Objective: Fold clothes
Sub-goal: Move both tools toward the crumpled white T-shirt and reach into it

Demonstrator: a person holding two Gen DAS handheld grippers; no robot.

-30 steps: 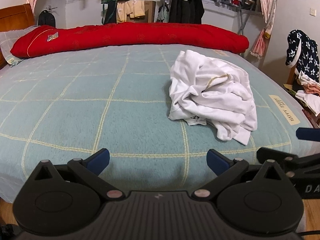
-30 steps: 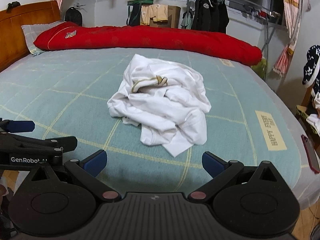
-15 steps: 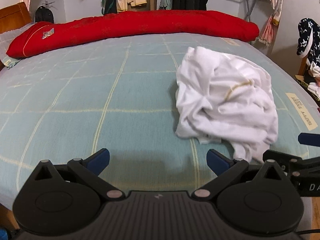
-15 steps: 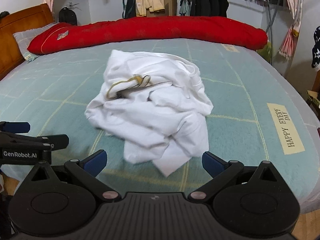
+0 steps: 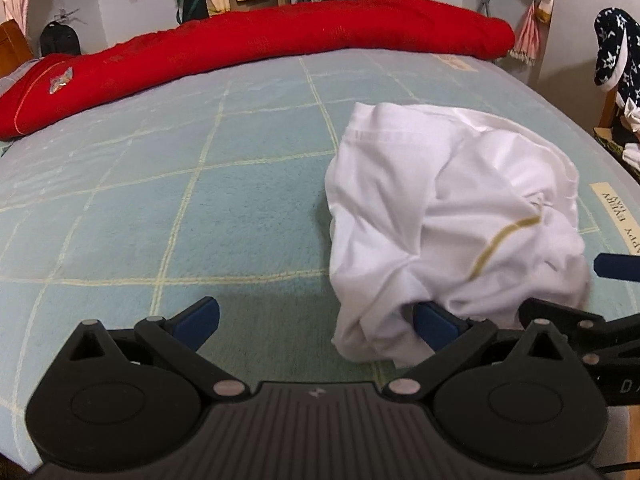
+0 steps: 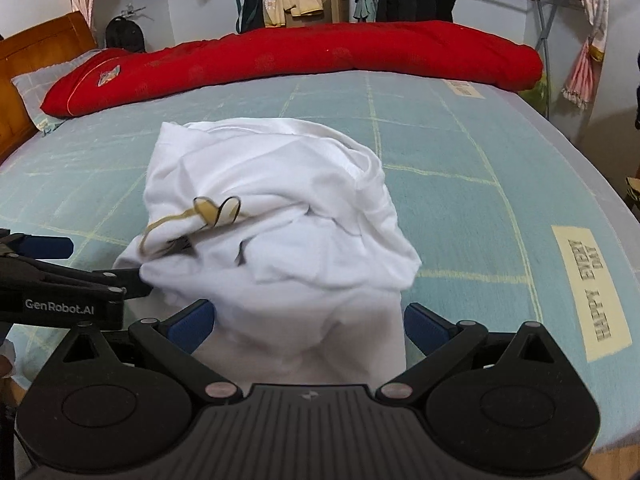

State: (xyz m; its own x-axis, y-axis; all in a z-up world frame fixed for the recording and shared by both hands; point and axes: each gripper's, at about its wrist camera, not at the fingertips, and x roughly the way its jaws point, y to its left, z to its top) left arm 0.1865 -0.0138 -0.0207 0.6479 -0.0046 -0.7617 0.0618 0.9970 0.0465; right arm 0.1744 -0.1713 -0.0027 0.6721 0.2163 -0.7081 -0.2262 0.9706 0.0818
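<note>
Laundry-wise, we're looking at a white shirt (image 6: 280, 240) lying crumpled in a heap on the teal bed (image 6: 460, 152). We're holding both the left gripper (image 5: 316, 320) and right gripper (image 6: 306, 322) with jaws spread wide, touching its near edge.

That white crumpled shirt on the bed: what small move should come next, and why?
Probably close the right hand-held gripper on the near flap of the white shirt. Its jaws stand open with that flap lying between them, and the shirt is bunched in a heap on the blue blanket, so it needs lifting and spreading before any fold.
</note>
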